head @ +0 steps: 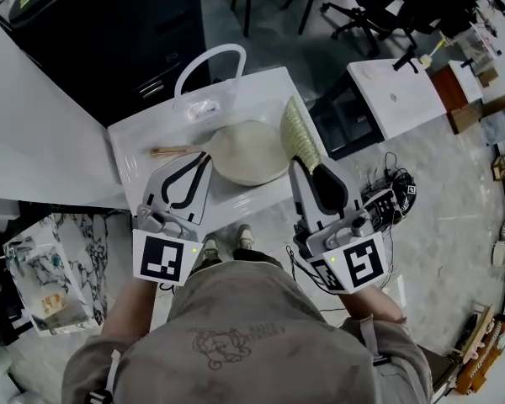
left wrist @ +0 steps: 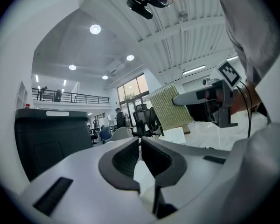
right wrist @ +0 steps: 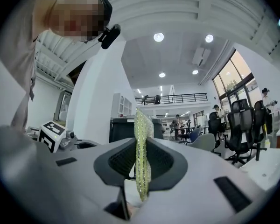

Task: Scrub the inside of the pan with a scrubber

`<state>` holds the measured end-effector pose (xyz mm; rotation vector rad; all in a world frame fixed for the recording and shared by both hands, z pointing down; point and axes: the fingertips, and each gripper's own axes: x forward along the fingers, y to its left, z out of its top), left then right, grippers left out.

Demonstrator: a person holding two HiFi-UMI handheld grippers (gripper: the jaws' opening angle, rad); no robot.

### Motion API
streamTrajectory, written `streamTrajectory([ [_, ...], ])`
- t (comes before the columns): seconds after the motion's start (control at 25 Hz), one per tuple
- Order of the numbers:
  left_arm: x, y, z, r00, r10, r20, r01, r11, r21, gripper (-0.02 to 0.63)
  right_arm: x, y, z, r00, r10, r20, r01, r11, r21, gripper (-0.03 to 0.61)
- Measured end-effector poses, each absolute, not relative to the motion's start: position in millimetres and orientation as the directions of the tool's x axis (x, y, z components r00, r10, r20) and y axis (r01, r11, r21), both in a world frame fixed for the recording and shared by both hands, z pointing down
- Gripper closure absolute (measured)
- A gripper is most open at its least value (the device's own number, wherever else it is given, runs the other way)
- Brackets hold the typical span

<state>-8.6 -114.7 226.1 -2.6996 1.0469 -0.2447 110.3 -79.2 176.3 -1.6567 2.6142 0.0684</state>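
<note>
Left gripper (left wrist: 140,143): jaws closed together with the pads meeting and nothing between them. It points level over the near left part of the table (head: 261,91). Right gripper (right wrist: 141,141): jaws clamped on the scrubber (right wrist: 142,167), a thin yellow-green mesh sheet held on edge. The sheet stands up past the fingertips and hangs a little below the pads. In the head view the scrubber extends from the right gripper toward the far side and overlaps the right rim of the pan (head: 248,154); contact with the pan cannot be confirmed. The pan sits on the white table, between the two grippers and just beyond their tips. Its pale inside faces up and its wooden handle (head: 172,151) points left, just beyond the left gripper's tips. The marker cubes (head: 162,259) sit at the near ends of both grippers, close to the person's body. Beyond the table, a dark cabinet (head: 109,32) stands far left and black office chairs (head: 379,7) far right.
</note>
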Motion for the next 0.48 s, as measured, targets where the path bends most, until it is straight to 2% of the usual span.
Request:
streamTrajectory([
  [0.24, -4.7, -109.5, 227.6, 0.702, -0.708, 0.075, -0.650, -0.680, -0.338, 0.583, 114.2, -74.3, 183.5, -0.425, -0.904, -0.046, -0.905, 0.425, 0.010, 0.512],
  [0.48, 1.6, -104.0, 223.9, 0.709, -0.701, 0.070, -0.646, -0.687, -0.332, 0.583, 119.0, -71.2, 185.1, -0.427, -0.903, -0.045, -0.904, 0.427, 0.007, 0.512],
])
